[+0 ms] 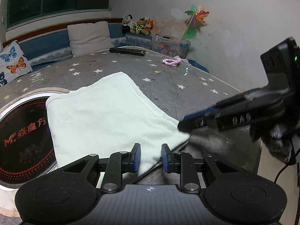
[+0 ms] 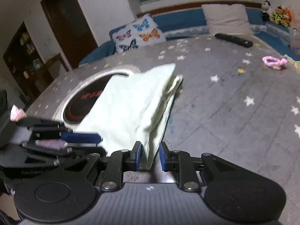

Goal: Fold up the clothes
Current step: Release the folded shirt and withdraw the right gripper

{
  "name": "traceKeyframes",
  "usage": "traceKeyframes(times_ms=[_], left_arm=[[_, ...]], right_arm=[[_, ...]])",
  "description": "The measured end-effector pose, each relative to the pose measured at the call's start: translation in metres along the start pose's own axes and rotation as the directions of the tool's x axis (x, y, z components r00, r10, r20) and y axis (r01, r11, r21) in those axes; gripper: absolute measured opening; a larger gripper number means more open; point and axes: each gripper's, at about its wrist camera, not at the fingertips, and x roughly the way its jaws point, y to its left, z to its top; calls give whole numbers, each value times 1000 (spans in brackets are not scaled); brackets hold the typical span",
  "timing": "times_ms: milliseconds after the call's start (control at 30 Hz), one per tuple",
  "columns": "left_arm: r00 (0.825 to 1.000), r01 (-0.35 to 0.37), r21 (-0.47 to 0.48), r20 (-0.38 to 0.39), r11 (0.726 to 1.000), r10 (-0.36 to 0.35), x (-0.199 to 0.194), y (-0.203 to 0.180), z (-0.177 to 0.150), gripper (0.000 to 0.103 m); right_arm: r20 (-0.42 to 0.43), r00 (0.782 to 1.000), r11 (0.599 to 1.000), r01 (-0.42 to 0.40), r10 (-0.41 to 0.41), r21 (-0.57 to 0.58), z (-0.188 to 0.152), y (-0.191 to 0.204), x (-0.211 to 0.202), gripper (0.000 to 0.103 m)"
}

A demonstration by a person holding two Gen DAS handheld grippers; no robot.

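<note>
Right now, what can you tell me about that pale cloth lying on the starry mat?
The pale cloth is a soft, mint-white garment, folded into a rough rectangle with stacked layers showing at its far edge. It lies flat on the grey star-patterned mat, its left part draped over a round tray with a dark printed face. The near edge sits between the left gripper fingers, and the right gripper has the near right corner between its fingers. The cloth looks lightly rumpled there.

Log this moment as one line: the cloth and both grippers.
item: pale green folded cloth on star-print mat | left gripper: near edge between pads | right gripper: at near corner | stage: mid-fold
</note>
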Motion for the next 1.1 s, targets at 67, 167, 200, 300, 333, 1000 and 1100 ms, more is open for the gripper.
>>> traceKeyframes(times_ms=[67, 167, 200, 300, 333, 1000, 1100], left_arm=[[1000, 3, 0, 2, 1000, -3, 0, -1, 0, 27], [1000, 7, 0, 0, 1000, -7, 1, -2, 0, 28], [1000, 8, 1, 0, 1000, -8, 1, -2, 0, 29], [1000, 10, 2, -1, 1000, -10, 0, -2, -1, 31], [1000, 8, 2, -1, 1000, -8, -1, -1, -2, 31], [999, -32, -48, -5, 998, 32, 8, 26, 5, 32], [999, -35, -54, -12, 998, 35, 7, 32, 3, 32]], right_arm=[[35, 999, 1000, -22, 23, -15, 6, 4, -4, 19], [64, 996, 997, -65, 67, -41, 14, 12, -3, 19], [61, 994, 995, -84, 87, -50, 15, 14, 1, 19], [23, 992, 992, -119, 120, -52, 15, 17, 18, 19], [7, 995, 994, -103, 104, -44, 13, 14, 23, 19], [3, 996, 996, -88, 88, 29, 44, -6, 51, 23], [-11, 998, 997, -59, 59, 56, 45, -19, 56, 23]])
